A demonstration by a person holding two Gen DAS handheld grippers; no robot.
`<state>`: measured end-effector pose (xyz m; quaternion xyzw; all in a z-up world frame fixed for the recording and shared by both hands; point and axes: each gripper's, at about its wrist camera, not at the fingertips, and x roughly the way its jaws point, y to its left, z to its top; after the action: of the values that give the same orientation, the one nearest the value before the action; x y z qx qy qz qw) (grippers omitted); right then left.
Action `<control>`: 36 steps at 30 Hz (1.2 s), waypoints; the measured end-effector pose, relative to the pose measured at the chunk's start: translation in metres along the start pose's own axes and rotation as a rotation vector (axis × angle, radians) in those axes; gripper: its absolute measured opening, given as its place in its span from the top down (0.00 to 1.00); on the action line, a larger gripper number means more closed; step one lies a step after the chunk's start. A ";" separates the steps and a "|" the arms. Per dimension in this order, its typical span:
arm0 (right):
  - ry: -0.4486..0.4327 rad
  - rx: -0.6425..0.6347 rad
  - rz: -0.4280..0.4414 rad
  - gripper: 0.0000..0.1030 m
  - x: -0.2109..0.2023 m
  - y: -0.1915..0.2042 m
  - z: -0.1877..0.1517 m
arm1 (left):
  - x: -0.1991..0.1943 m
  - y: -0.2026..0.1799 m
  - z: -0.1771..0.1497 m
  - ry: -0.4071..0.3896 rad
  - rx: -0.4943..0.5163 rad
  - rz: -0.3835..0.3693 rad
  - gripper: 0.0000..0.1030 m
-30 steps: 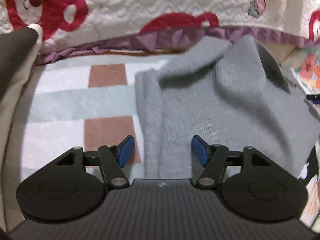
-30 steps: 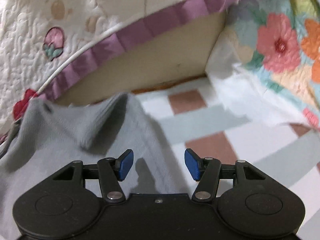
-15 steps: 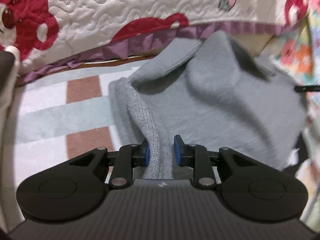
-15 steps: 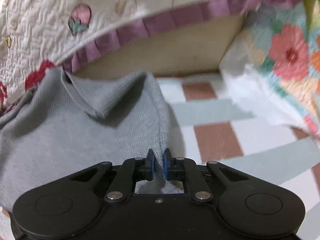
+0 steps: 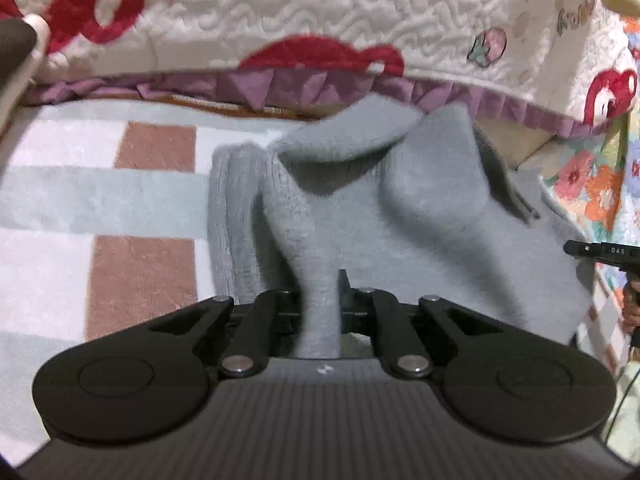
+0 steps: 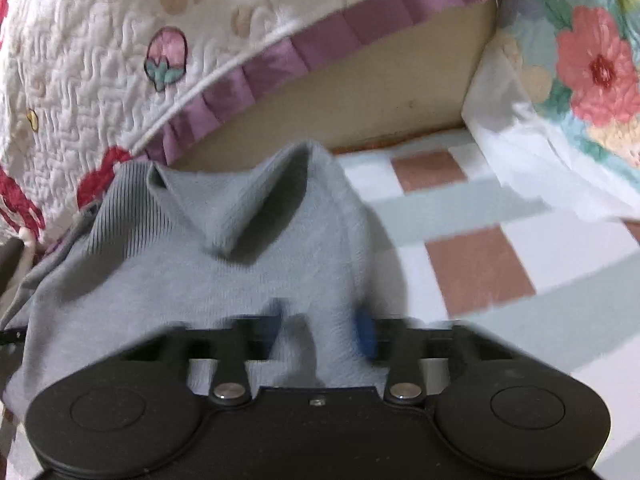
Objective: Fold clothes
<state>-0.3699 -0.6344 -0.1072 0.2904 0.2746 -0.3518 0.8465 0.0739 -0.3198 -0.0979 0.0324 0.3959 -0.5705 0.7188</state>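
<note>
A grey knit sweater (image 5: 400,216) lies bunched on a checked blanket (image 5: 100,208). My left gripper (image 5: 322,304) is shut on a fold of its near left edge, and the cloth rises between the jaws. In the right wrist view the same sweater (image 6: 200,264) fills the left half. My right gripper (image 6: 324,336) is closed on the sweater's right edge, with cloth bunched between the blue pads (image 6: 365,336); this view is motion-blurred. The right gripper's body (image 5: 604,250) shows at the right edge of the left wrist view.
A quilted white cover with red figures and a purple frill (image 5: 320,40) hangs over a beige base (image 6: 380,92) behind the sweater. A floral quilt (image 6: 592,60) and a white sheet (image 6: 520,152) lie at the right. A dark cushion (image 5: 12,44) is at far left.
Both grippers went from open around the sweater's edges to shut on the cloth. The gripped folds now rise higher and the sweater bunches more in the middle.
</note>
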 end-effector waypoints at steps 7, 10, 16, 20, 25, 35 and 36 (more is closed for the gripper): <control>0.029 0.011 -0.017 0.91 -0.005 -0.012 0.000 | -0.057 0.013 -0.028 0.002 -0.125 0.008 0.94; 0.041 0.016 -0.025 0.92 -0.008 -0.017 0.000 | -0.035 0.016 -0.038 0.102 -0.088 0.098 0.94; 0.115 -0.025 -0.149 0.92 0.002 -0.012 -0.019 | -0.030 0.023 -0.038 0.175 -0.129 0.111 0.87; 0.136 -0.152 -0.269 0.89 -0.002 0.005 -0.015 | -0.036 0.041 -0.035 0.194 -0.190 0.177 0.81; -0.016 -0.382 -0.326 0.79 -0.018 0.038 -0.008 | -0.060 0.049 -0.019 -0.032 -0.195 0.124 0.77; -0.028 -0.748 -0.189 0.56 0.032 0.085 0.003 | 0.049 0.026 0.023 0.064 0.059 0.134 0.37; -0.019 -0.777 -0.197 0.56 0.040 0.086 0.004 | 0.061 0.032 0.024 0.084 0.039 0.128 0.36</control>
<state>-0.2801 -0.6044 -0.1058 -0.0825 0.4058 -0.3037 0.8581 0.1162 -0.3686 -0.1315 0.0954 0.4118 -0.5292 0.7357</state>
